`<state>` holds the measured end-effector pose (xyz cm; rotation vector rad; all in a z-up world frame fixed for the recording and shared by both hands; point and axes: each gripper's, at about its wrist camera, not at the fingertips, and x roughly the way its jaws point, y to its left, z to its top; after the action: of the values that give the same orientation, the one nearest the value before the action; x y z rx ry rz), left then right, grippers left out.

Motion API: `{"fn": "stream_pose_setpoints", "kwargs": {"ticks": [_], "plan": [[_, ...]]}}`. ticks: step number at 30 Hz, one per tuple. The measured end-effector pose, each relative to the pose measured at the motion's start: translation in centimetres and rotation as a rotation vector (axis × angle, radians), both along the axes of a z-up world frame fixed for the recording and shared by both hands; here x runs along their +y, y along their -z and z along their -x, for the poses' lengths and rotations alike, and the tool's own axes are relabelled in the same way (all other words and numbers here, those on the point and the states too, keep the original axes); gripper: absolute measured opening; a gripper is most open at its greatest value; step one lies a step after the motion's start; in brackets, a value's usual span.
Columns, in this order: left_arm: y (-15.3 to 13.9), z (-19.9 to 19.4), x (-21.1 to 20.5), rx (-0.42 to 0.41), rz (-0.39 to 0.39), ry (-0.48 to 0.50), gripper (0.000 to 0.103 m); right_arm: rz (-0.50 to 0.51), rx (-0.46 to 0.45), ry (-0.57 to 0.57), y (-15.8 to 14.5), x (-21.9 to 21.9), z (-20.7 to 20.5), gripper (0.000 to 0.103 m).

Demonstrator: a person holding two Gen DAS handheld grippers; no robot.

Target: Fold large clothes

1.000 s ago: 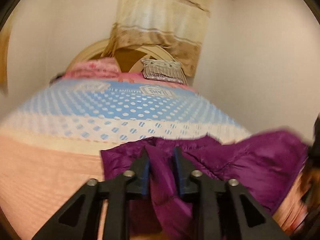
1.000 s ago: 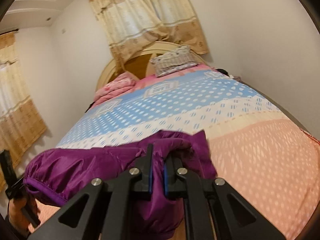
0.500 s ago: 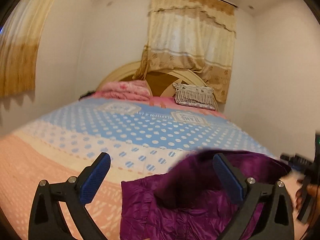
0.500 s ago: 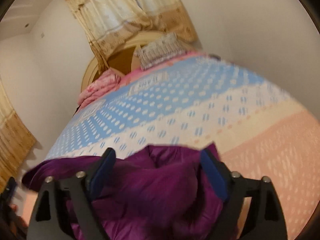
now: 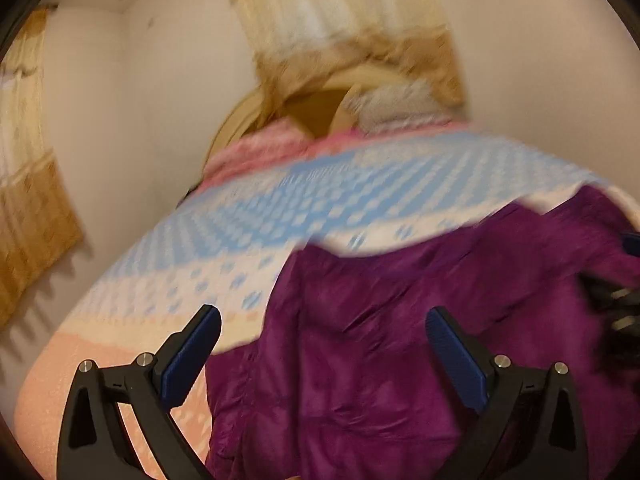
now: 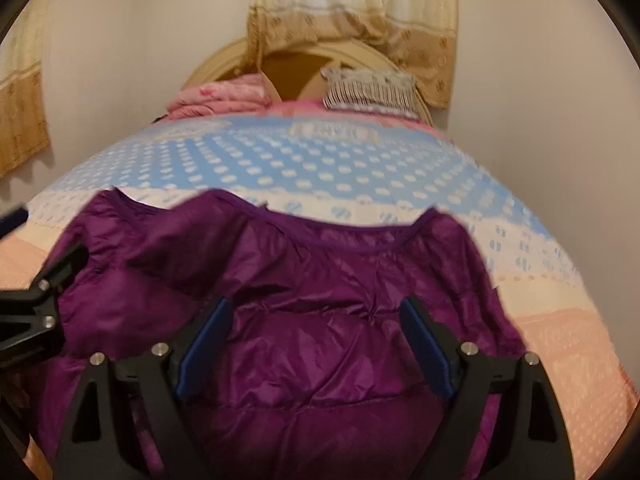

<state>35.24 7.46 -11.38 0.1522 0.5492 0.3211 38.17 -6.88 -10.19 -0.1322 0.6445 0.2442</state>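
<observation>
Both jaws spread wide, nothing pinched: the purple puffer jacket lies loose on the bed, filling the lower centre of the right wrist view. The left hand-held gripper and right hand-held gripper hang just above it. Best now to pick matching edges and pinch a single layer before folding.

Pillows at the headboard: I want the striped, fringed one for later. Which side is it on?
The striped pillow lies on the right against the headboard; the bundle on the left is plain pink and crumpled, without stripes.
</observation>
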Motion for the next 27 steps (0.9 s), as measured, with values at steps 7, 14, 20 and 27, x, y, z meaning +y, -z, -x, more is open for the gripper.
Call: {"fn": "stream_pose_setpoints", "kwargs": {"ticks": [7, 14, 20, 27], "plan": [[4.6, -2.1, 6.1, 0.130, 0.287, -0.108, 0.102, -0.055, 0.102, 0.066, 4.0, -1.9, -2.4, 0.090], [4.8, -2.7, 6.9, 0.155, 0.331, -0.098, 0.102, -0.006, 0.142, 0.091, 4.7, -1.4, -2.7, 0.095], [5.2, -3.4, 7.1, 0.174, 0.366, -0.092, 0.102, 0.051, 0.182, 0.115, 5.3, -0.6, -3.3, 0.099], [5.4, -3.5, 7.0, 0.188, 0.373, -0.099, 0.102, 0.059, 0.211, 0.123, 5.6, -0.5, -3.6, 0.101]]}}
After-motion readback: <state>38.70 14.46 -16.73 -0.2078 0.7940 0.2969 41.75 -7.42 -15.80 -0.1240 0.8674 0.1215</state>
